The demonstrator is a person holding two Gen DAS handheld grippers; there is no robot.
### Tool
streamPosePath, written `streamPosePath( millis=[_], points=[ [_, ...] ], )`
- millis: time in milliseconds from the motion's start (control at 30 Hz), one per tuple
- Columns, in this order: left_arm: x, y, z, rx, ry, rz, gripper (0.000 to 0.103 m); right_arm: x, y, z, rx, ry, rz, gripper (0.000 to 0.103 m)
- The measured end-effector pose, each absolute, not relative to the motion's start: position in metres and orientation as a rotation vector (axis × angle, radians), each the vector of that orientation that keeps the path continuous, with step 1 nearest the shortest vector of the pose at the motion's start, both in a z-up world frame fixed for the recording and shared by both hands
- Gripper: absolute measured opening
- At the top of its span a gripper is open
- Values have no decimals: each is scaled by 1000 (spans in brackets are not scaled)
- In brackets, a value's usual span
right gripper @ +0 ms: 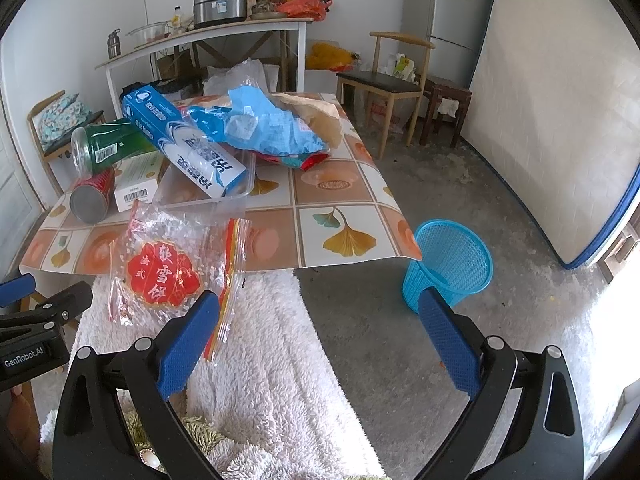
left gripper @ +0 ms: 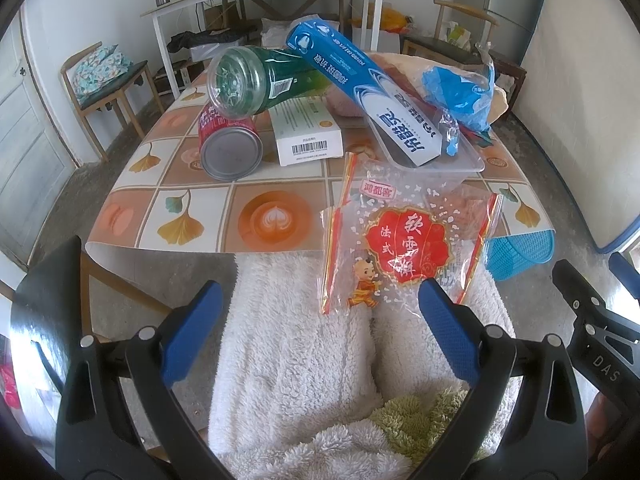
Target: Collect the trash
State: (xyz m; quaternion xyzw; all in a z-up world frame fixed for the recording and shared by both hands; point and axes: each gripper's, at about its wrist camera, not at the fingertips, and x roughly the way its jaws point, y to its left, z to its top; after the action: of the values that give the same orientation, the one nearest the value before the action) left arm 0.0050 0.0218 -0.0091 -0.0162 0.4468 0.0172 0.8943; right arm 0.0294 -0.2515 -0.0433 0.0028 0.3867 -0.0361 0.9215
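Clear snack bag (left gripper: 404, 240) overhangs table (left gripper: 208, 236) near blue basket (right gripper: 452, 264).

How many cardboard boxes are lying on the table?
2. The long blue box leans across the clear plastic tray; the white box lies beside the red can. More may be hidden under the bags.

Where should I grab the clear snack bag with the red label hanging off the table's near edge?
Take the clear snack bag with the red label by its overhanging lower end, coming straight in from the near side with the open left tool. That end hangs free past the table edge, so the fingers can likely close on it.
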Motion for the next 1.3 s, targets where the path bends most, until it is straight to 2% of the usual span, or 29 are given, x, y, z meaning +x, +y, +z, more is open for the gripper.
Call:
streamPosePath(
  millis=[467,1067,1300],
  points=[
    [7,15,-17,-21,950,40,94,32,-253,-47,14,800,-65,97],
    [30,39,-32,-99,995,-15,94,87,-242,-41,-41,753,10,97],
    [30,72,-35,-175,843,-185,94,104,-234,-46,-31,771,104,97]
  ],
)
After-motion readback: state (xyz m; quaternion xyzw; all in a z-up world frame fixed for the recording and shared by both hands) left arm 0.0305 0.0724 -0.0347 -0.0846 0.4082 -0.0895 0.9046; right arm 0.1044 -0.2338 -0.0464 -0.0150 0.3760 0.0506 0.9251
